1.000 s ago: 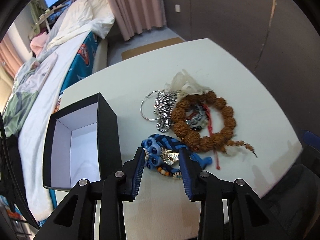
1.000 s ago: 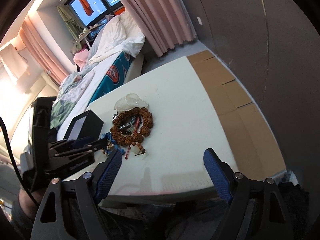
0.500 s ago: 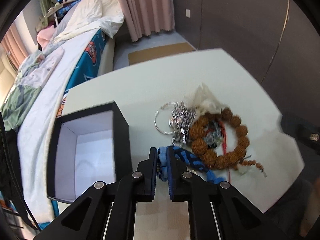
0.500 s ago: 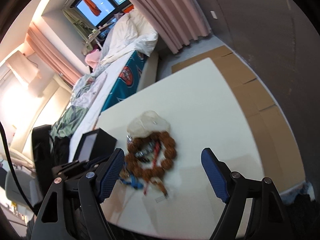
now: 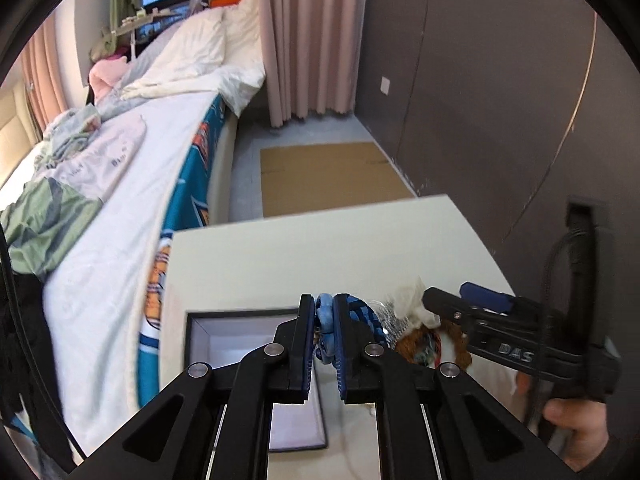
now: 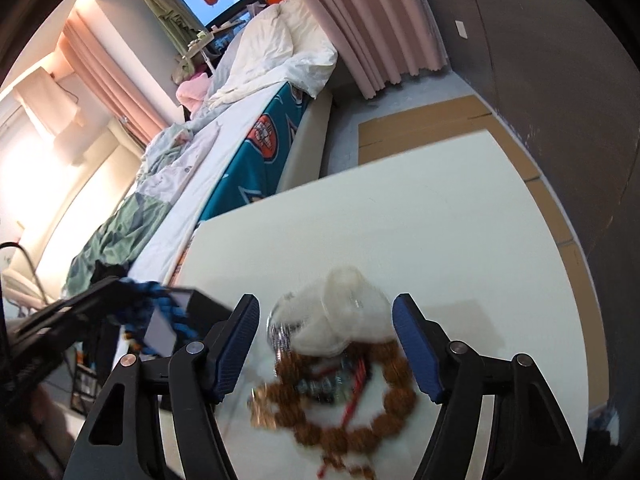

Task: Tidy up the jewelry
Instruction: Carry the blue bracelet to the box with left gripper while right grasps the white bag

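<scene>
left gripper [image 5: 324, 340] clamped on the blue braided bracelet [image 5: 325, 322] — lifted off the table [image 5: 320, 256], beside the open black box [image 5: 224, 332] | right gripper [image 6: 325, 344] spread wide, holding nothing — above the brown bead bracelet [image 6: 384, 408] and white pouch [image 6: 344, 320]

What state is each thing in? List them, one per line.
left gripper: shut on the blue braided bracelet, lifted.
blue braided bracelet: clamped, its tail hanging.
right gripper: open, over the pile.
black box: open, lid off, no contents visible.
brown bead bracelet: lying on the table.
white pouch: crumpled, on the pile.
</scene>
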`<state>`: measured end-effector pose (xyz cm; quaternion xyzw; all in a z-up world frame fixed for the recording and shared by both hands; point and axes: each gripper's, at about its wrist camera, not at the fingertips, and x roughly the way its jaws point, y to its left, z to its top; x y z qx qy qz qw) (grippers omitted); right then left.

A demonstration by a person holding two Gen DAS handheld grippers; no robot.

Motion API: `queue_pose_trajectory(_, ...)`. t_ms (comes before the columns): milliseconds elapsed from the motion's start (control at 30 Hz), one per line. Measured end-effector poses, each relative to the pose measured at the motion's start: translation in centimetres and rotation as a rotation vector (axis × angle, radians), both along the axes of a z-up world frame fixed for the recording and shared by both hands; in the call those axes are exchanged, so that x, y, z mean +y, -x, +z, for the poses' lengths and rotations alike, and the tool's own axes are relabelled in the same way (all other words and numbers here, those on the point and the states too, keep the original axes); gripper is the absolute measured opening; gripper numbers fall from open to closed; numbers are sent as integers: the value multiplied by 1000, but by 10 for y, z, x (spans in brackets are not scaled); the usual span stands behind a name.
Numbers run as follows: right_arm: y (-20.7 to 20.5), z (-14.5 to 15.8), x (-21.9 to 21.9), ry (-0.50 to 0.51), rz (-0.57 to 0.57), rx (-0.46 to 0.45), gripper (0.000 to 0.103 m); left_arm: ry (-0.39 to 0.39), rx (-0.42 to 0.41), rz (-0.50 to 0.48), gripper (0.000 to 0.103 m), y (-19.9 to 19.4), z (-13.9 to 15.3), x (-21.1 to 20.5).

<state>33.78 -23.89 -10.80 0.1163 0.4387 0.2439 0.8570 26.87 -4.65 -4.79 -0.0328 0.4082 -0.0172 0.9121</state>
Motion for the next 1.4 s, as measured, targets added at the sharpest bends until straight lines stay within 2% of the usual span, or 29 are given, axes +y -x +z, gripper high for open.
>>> queue_pose_trajectory(33, -2, -1, 2, 4, -4, -2, 70, -2, -5, 3, 9, 0, 2, 3)
queue_pose_trajectory(100, -5, -6, 8, 20, -6, 6, 58, -15, -15, 12, 9, 0, 5, 10)
queue_pose_trajectory(133, -7, -10, 12, 32, -2, 21, 43, -23, -19, 15, 9, 1, 5, 13)
queue_pose_trajectory(167, -7, -13, 12, 39, -1, 34, 22, -26, -22, 19, 9, 1, 6, 16)
queue_pose_trajectory(200, -8, -17, 12, 47, -4, 53, 10, -22, -23, 22, 9, 1, 7, 19)
queue_pose_trajectory(233, -8, -19, 10, 48, -10, 61, 4, -20, -26, 26, 9, 1, 7, 22)
queue_pose_trajectory(667, 34, 20, -9, -37, -51, -53, 3, 0, -61, 33, 9, 25, 12, 43)
queue_pose_trajectory(833, 43, 38, -1, -114, -29, -83, 3, 12, -56, 29, 9, 36, 10, 53)
queue_pose_trajectory(933, 45, 42, 1, -223, 10, -56, 3, 21, -53, 28, 9, 41, 9, 58)
queue_pose_trajectory(1100, 53, 51, 13, -331, 61, -66, 3, 49, -48, 29, 9, 45, 5, 68)
queue_pose_trajectory(1400, 66, 69, 44, -389, 123, -124, 3, 106, -31, 1, 9, 35, -8, 78)
